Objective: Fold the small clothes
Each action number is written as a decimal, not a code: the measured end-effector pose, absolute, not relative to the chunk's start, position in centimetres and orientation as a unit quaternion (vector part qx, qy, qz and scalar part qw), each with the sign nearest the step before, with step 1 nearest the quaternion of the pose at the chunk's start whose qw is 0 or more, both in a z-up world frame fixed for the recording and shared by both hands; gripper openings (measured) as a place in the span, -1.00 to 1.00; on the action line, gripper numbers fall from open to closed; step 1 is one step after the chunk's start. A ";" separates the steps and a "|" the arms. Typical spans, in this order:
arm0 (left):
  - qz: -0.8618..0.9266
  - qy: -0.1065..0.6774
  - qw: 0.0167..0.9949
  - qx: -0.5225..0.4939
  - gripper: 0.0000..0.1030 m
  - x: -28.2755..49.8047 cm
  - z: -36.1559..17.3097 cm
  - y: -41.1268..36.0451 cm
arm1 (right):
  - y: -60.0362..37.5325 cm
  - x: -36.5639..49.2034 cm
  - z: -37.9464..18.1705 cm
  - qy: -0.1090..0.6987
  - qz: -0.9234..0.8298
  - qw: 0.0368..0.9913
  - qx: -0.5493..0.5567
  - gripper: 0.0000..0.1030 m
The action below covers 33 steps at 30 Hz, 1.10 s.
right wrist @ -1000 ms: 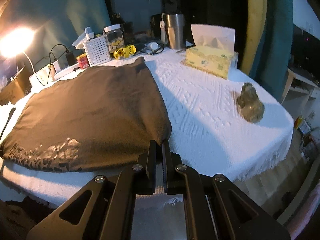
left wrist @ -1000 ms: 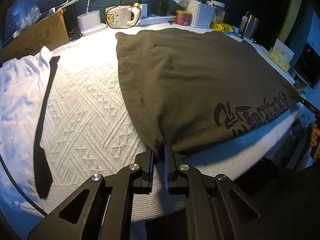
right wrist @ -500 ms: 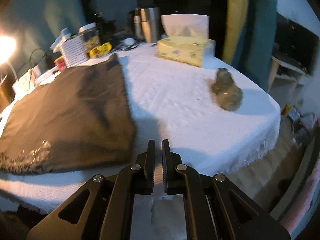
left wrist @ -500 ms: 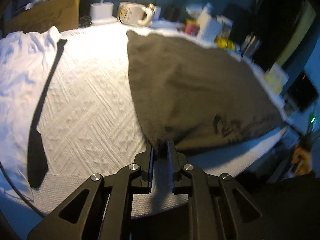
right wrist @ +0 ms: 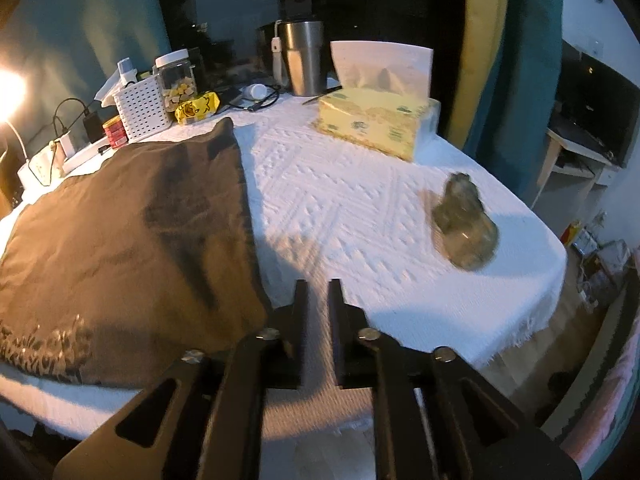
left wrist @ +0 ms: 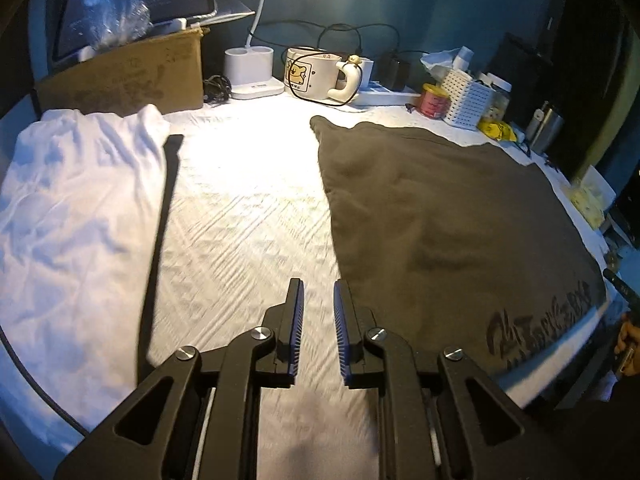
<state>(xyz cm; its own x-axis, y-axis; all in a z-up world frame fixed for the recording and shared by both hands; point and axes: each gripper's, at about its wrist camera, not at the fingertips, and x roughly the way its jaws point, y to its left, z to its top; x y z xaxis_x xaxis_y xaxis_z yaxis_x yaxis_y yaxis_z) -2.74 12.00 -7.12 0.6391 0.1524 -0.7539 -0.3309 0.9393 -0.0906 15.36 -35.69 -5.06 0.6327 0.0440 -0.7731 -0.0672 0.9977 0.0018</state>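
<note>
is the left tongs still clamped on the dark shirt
No, the left tongs have just been opening and stand apart over the white tablecloth, with nothing between them and the dark shirt lying just to their right.

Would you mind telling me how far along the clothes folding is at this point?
Done: the dark garment lies as a flat rectangle on the white tablecloth, so at least one fold looks made. In hand: nothing; the left gripper and right gripper have just been opening, with only tablecloth showing between their jaws. Left: the white garment lies wrinkled at the left, apparently unfolded, and the dark one may need another fold.
</note>
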 end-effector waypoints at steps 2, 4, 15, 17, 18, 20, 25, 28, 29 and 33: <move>0.132 0.402 0.898 -0.118 -0.22 -1.3 -7.6 12.5 | -35.1 16.2 -5.1 0.425 0.041 0.904 -0.009 -0.31; 0.124 0.407 0.896 -0.129 -0.14 0.6 -8.4 13.0 | -34.6 17.0 -5.0 0.422 0.050 0.905 -0.006 -0.31; 0.094 0.437 0.888 -0.107 -0.15 5.7 -10.3 13.1 | -32.1 22.2 -6.8 0.450 0.078 0.889 0.024 -0.31; 0.093 0.442 0.887 -0.095 -0.15 6.0 -10.3 12.9 | -30.9 22.6 -7.0 0.454 0.083 0.887 -0.003 -0.33; 0.094 0.443 0.887 -0.089 -0.15 6.2 -10.3 12.8 | -30.4 22.8 -7.0 0.456 0.083 0.886 -0.017 -0.42; 0.097 0.444 0.888 -0.078 -0.15 6.4 -10.4 12.6 | -29.9 22.9 -7.2 0.454 0.076 0.887 -0.036 -0.89; 0.111 0.447 0.887 -0.040 -0.15 6.9 -10.6 12.0 | -29.8 22.2 -7.4 0.442 0.063 0.893 -0.059 -0.92; 0.122 0.448 0.885 -0.028 -0.15 7.0 -10.7 11.9 | -30.1 22.0 -7.4 0.439 0.059 0.895 -0.051 -0.92; 0.127 0.447 0.885 -0.027 -0.15 7.0 -10.7 11.9 | -30.1 22.0 -7.4 0.439 0.059 0.895 -0.050 -0.91; 0.138 0.412 0.900 -0.041 -0.14 6.3 -9.3 12.0 | -30.9 21.2 -6.8 0.440 0.052 0.896 -0.032 -0.91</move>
<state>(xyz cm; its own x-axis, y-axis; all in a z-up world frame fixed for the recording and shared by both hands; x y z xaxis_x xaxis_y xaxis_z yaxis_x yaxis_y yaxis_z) 6.31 12.00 -9.29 0.6221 0.2145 -0.7530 -0.2826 0.9584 0.0396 21.21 -30.90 -6.82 0.6068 0.0655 -0.7921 -0.1214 0.9925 -0.0110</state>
